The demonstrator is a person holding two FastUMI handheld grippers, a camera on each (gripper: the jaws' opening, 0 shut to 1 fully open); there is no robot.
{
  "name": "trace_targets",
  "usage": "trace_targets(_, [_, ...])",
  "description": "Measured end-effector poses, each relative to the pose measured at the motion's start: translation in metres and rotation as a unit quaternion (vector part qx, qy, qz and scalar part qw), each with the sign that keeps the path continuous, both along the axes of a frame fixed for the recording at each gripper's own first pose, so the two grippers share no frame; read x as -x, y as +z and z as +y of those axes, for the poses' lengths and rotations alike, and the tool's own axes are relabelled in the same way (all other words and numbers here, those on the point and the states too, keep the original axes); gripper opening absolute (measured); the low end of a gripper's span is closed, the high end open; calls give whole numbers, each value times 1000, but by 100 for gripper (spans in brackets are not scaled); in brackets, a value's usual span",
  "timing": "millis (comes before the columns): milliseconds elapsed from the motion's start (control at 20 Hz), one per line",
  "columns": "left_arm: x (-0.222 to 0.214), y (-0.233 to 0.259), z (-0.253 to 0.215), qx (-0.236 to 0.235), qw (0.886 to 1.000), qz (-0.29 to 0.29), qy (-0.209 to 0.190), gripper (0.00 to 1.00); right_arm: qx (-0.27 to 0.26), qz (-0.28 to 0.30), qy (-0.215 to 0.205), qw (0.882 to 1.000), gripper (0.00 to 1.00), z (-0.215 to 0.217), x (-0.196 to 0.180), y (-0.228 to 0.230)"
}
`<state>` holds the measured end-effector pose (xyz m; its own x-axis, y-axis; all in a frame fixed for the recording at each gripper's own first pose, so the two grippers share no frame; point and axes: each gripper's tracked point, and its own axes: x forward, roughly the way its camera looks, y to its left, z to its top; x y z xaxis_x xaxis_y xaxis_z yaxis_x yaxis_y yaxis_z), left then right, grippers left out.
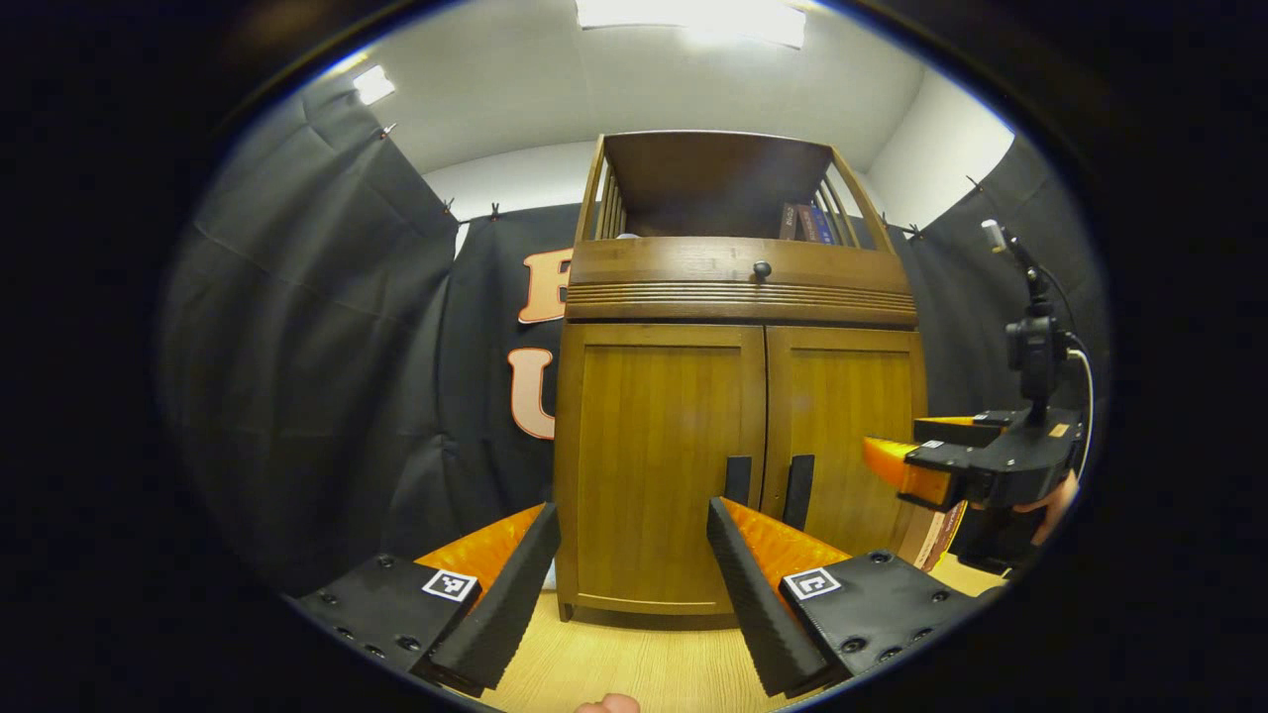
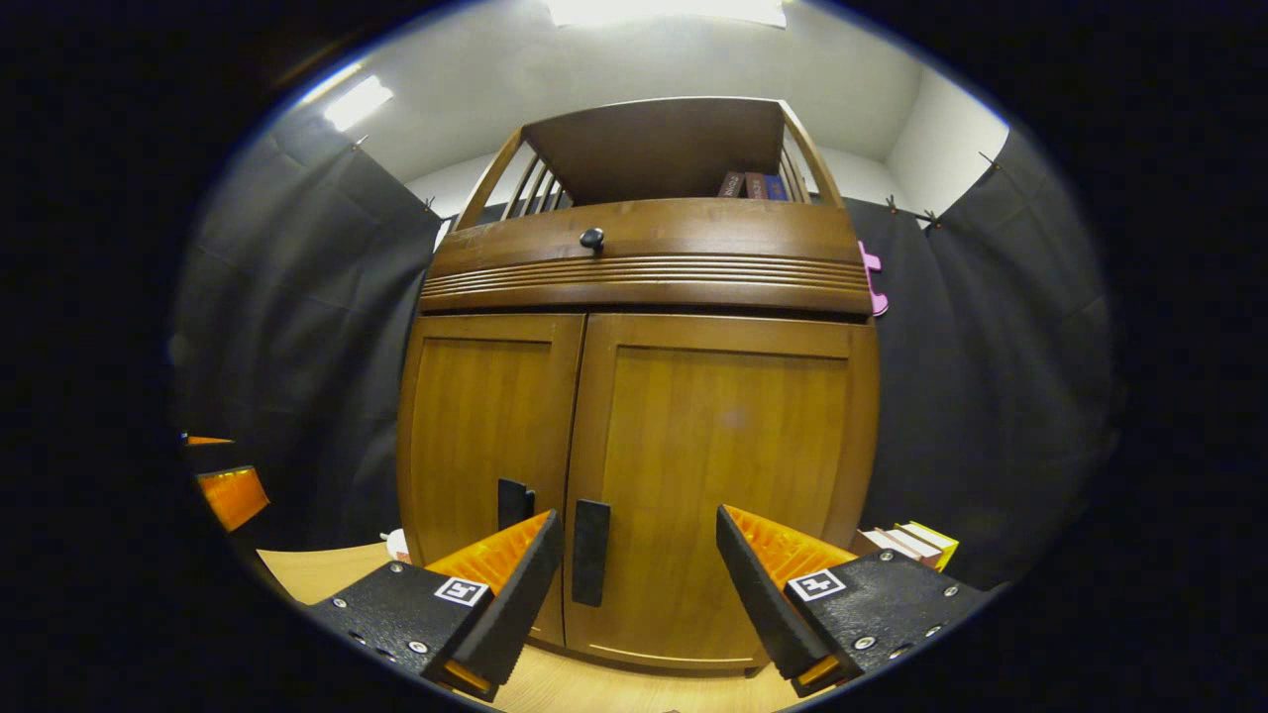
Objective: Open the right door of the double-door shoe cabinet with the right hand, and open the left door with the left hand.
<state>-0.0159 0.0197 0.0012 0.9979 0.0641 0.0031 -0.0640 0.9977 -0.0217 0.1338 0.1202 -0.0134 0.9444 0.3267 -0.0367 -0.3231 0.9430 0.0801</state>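
— While both doors are closed, where does the brown wooden double-door shoe cabinet (image 2: 644, 396) stand?
— On the light wooden counter (image 1: 634, 663), toward its back edge, against the black cloth wall.
— And the left tongs (image 1: 634, 555)?
— Spread wide, holding nothing, in front of the left door (image 1: 659, 465), short of its black vertical handle (image 1: 737, 480).
— The right tongs (image 2: 639, 560)?
— Also apart and empty, facing the right door (image 2: 723, 475); its black handle (image 2: 590, 552) shows between the fingers, untouched.
— Anything else?
— A stack of books (image 2: 906, 543) lies by the cabinet's right side.
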Motion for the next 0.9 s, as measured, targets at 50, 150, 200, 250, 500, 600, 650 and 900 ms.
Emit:
trace_targets(50, [2, 1, 0, 0, 1000, -1, 2, 94, -4, 8, 5, 1000, 94, 10, -7, -9])
trace_targets(150, [4, 3, 1, 2, 1000, -5, 4, 96, -7, 25, 2, 1000, 94, 23, -24, -26])
trace_targets(200, [6, 5, 1, 6, 1000, -8, 2, 94, -4, 30, -6, 1000, 94, 26, -33, -33])
trace_targets(250, [7, 5, 1, 8, 1000, -10, 2, 96, -1, 34, -13, 999, 94, 29, -42, -40])
trace_targets(500, [8, 7, 9, 8, 1000, -10, 12, 95, 4, 55, -32, 998, 94, 44, -73, -68])
trace_targets(600, [10, 5, 13, 9, 1000, -8, 16, 98, -5, 61, -36, 997, 98, 48, -81, -74])
trace_targets(650, [11, 5, 14, 9, 1000, -7, 18, 99, -8, 67, -39, 997, 94, 49, -86, -76])
trace_targets(900, [12, 3, 23, 14, 1000, -3, 27, 97, -4, 75, -64, 995, 81, 51, -99, -80])
